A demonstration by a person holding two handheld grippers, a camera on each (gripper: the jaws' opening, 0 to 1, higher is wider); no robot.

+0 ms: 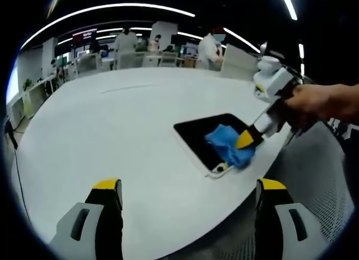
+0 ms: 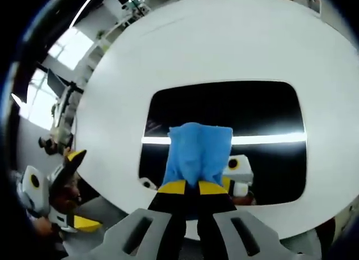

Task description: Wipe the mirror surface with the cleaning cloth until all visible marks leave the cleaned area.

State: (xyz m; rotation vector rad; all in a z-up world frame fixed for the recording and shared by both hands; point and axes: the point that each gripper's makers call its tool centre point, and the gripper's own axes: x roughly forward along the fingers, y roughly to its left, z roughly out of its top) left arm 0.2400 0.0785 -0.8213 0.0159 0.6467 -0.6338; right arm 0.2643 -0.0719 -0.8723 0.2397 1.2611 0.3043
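Both tongs visible: right tongs [image 2: 187, 187] pinch blue cloth [image 2: 199, 151] covering mirror [image 2: 269, 111]; left tongs [image 1: 188, 193] agape.

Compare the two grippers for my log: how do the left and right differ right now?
The left gripper has its jaws wide apart and holds nothing; the right gripper has its jaws shut on the blue cleaning cloth. The left hangs above the white table, away from the mirror; the right presses the cloth onto the mirror. Both have yellow-tipped jaws.

Blue cloth [image 2: 199, 152], dark white-framed mirror [image 2: 224, 111], white table [image 1: 112, 137], yellow-tipped tongs [image 2: 187, 187].
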